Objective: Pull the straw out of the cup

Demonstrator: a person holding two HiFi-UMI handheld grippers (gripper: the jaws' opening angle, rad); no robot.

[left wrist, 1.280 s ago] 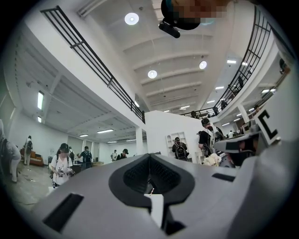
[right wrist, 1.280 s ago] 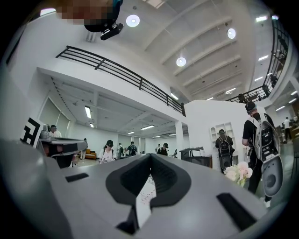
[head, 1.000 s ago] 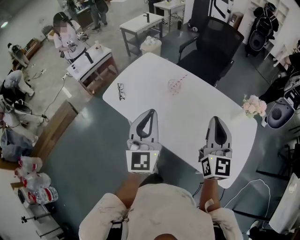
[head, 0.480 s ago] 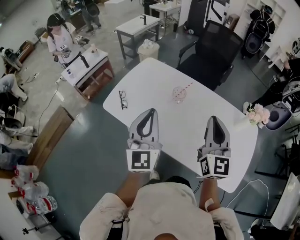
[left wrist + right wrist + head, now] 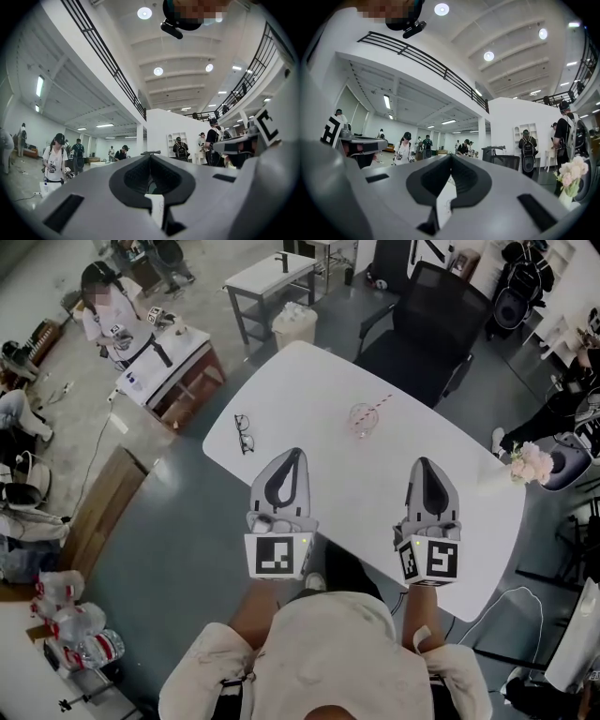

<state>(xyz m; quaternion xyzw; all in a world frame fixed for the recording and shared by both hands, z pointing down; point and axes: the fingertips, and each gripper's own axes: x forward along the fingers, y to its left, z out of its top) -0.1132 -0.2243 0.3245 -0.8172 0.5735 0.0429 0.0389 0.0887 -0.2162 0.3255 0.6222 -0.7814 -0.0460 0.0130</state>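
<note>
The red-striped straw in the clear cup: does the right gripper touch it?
Apart. The head view shows bare white table between the closed right gripper and the red-striped straw.

1. The person wears a creased, pale cream shirt [image 5: 319, 657] with short sleeves.
2. The left gripper [image 5: 292, 454] and right gripper [image 5: 424, 463] are grey tapering shells with dark teardrop openings.
3. Each carries a white cube [image 5: 278, 557] printed with black square markers.

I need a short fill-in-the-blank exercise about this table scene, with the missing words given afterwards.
The red-and-white striped straw stands in the clear ____ on the white oval table.
A pair of black-framed ____ lies near the table's left edge in the head view.
The left gripper and the right gripper both have jaws ____, holding nothing.
Missing words: cup; glasses; shut.
</note>
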